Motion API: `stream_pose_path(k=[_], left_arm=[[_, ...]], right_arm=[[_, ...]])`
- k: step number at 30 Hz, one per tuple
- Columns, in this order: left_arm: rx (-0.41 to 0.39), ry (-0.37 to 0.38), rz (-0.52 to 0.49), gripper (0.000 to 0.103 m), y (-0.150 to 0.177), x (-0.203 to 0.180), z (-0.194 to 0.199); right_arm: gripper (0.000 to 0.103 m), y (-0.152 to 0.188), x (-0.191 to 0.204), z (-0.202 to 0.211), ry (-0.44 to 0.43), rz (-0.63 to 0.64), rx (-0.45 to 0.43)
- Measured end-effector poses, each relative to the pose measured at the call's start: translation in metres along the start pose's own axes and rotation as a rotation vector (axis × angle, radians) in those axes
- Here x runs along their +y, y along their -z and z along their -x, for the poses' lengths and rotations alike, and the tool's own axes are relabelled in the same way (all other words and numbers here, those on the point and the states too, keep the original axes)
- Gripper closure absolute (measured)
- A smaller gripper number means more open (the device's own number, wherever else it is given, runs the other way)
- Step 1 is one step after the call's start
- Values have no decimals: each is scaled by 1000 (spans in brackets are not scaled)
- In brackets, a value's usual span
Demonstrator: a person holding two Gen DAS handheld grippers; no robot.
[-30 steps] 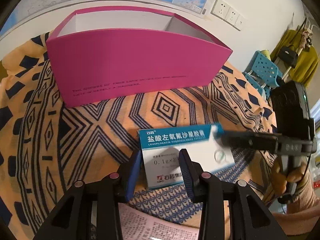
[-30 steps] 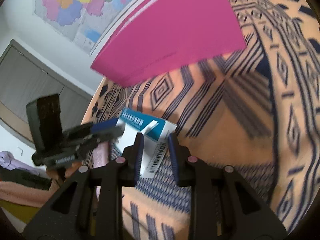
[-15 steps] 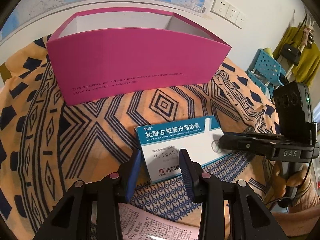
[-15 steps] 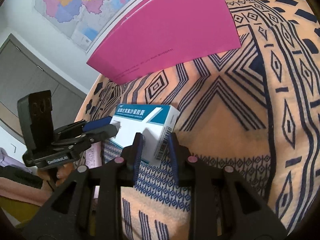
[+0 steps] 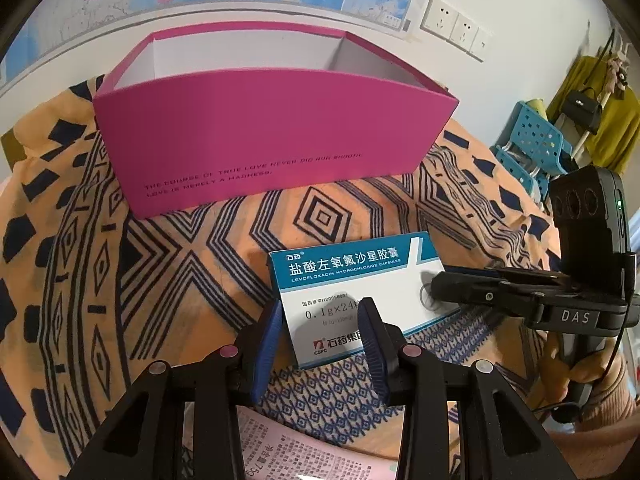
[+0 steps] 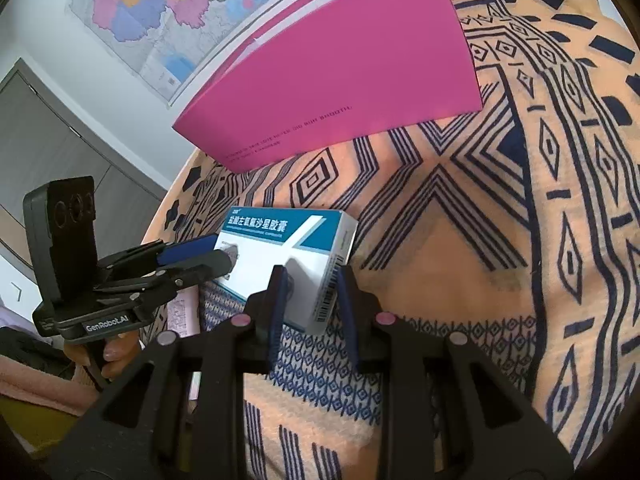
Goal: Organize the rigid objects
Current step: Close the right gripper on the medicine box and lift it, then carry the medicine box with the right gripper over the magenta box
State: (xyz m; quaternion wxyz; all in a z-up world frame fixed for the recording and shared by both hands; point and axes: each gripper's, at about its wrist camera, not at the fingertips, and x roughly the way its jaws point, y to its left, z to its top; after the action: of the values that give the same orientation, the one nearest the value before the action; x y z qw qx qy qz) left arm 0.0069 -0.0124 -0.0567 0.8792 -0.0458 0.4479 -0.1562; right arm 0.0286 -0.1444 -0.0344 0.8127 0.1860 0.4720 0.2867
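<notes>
The medicine box (image 5: 362,294) between the left gripper's (image 5: 322,322) fingers is smooth printed cardboard with a slight sheen, white and teal. Those fingers carry ribbed blue pads (image 5: 269,334), rubbery in look, on matt black plastic arms. Ahead of the fingers stands a pink storage box (image 5: 276,136) of matt card, its inner walls plain white. Under everything lies a woven tablecloth (image 5: 192,260), soft and matt, orange with dark blue lines. Below the fingers shows a pink printed paper sheet (image 5: 304,454), thin and dull. The right gripper (image 6: 312,280) has the same black plastic and ribbed blue pads.
</notes>
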Motion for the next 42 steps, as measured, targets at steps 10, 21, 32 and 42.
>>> stream_pose_path(k=[10, 21, 32, 42], left_arm=[[-37, 3, 2, 64, -7, 0, 10], [-82, -2, -12, 64, -19, -2, 23], [-122, -12, -32, 64, -31, -8, 31], [-158, -22, -51, 64, -42, -11, 39]], right_arm=[[74, -5, 5, 13, -8, 25, -41], [74, -10, 9, 26, -17, 50, -85], [74, -15, 12, 39, -20, 80, -124], [74, -29, 16, 41, -18, 98, -139]])
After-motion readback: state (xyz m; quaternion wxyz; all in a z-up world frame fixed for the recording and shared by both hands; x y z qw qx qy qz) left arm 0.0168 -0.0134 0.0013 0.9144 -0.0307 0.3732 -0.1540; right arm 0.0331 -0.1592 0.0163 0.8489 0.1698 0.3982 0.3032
